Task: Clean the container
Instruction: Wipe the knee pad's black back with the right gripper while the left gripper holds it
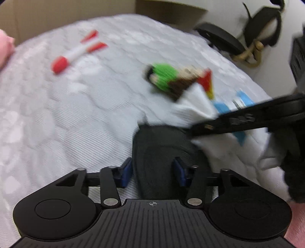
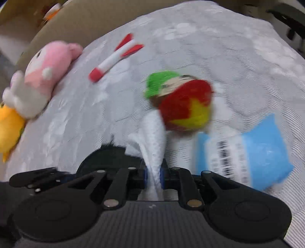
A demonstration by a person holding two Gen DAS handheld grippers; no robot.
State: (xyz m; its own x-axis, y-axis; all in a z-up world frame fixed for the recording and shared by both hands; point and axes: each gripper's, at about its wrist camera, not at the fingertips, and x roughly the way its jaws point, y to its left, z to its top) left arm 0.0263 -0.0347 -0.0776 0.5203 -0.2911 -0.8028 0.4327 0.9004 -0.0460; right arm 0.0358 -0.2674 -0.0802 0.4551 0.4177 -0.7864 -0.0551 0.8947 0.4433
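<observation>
In the left wrist view my left gripper is shut on a black container, its blue pads pressing on both sides. The container rests on the white quilted bedcover. My right gripper is shut on a bunched white cloth. It reaches in from the right of the left wrist view as a black arm, with the cloth at the container's far edge. The right wrist view shows the container just left of the cloth.
A red-and-white rocket toy, a green, red and yellow plush and a blue packet lie on the cover. Pink and yellow plush toys sit at the left edge. Cardboard stands behind.
</observation>
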